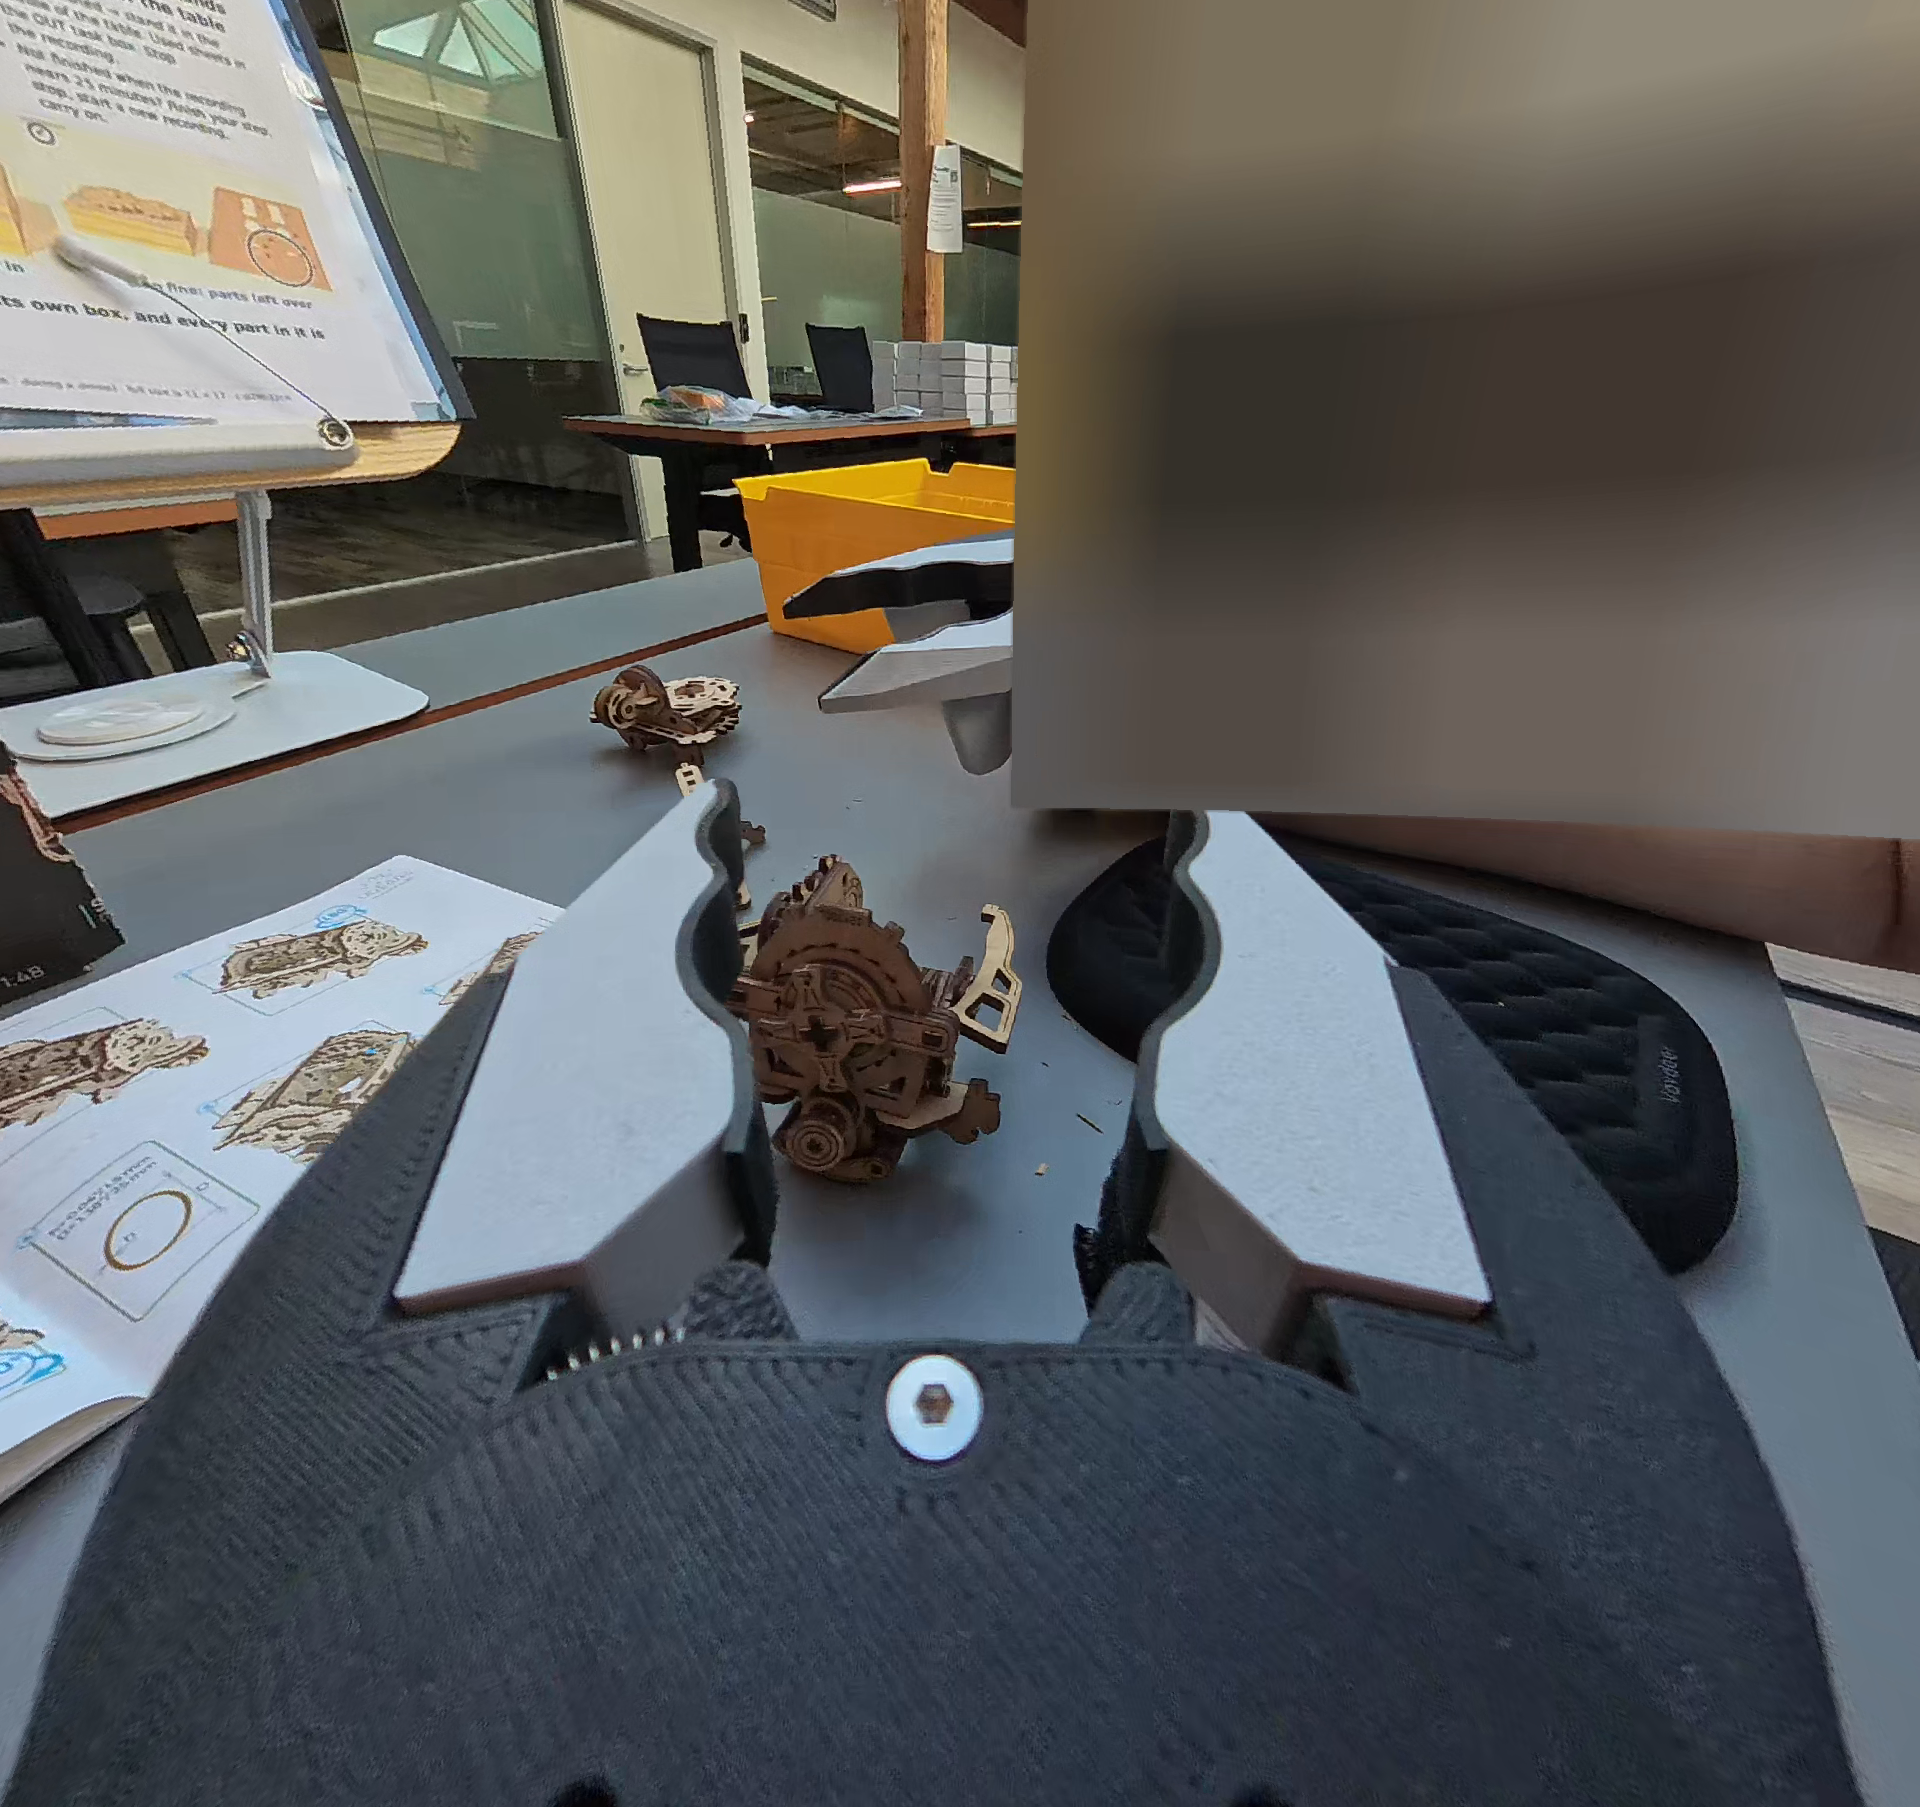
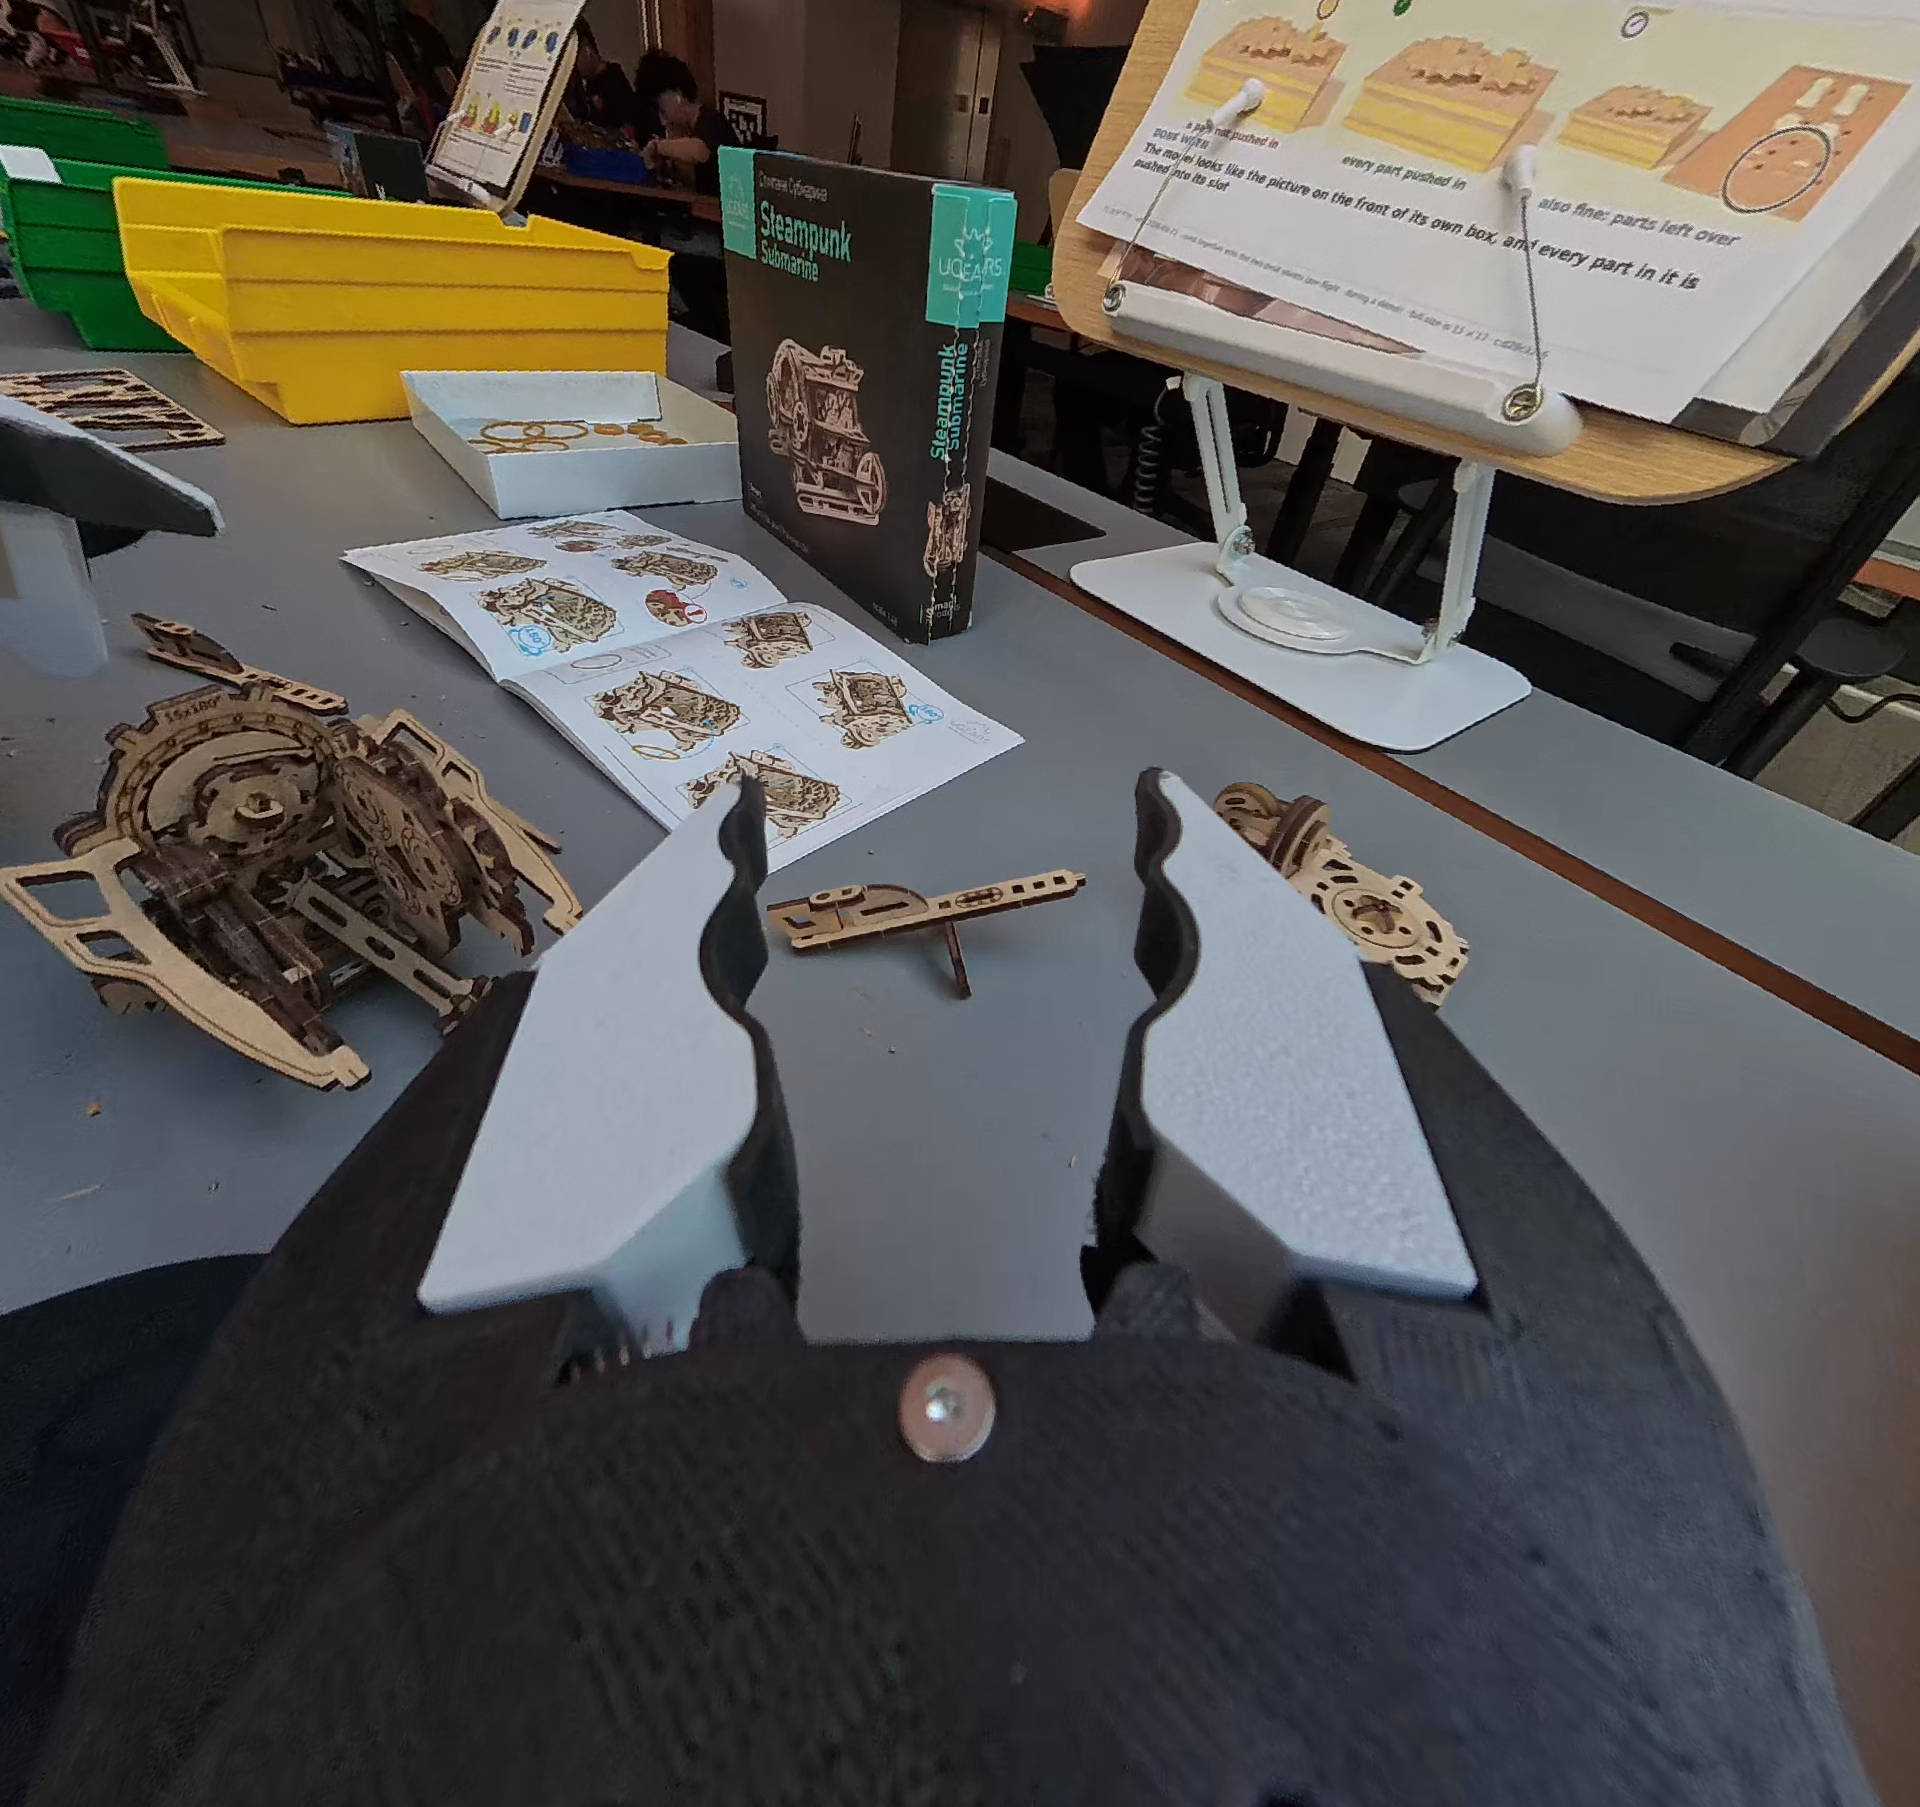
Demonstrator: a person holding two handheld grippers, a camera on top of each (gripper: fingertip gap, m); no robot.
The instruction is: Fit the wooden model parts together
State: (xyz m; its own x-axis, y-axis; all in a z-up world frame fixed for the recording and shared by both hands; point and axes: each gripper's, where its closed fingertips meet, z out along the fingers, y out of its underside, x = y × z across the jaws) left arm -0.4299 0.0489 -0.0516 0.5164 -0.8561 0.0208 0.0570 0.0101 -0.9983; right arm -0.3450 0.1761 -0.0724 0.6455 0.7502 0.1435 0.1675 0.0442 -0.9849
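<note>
The big wooden model body lies on the grey table between my left gripper's open fingers, untouched; it also shows at left in the right wrist view. My right gripper is open and empty, with a flat wooden lever part on the table between its fingertips. A smaller wooden gear assembly sits just right of its right finger, and shows far off in the left wrist view. The right gripper's fingers show at centre right in the left wrist view.
An open instruction booklet, the black kit box, a white tray of rings, yellow bins, a punched sheet and an instruction stand occupy the table. A black padded wrist rest lies at right.
</note>
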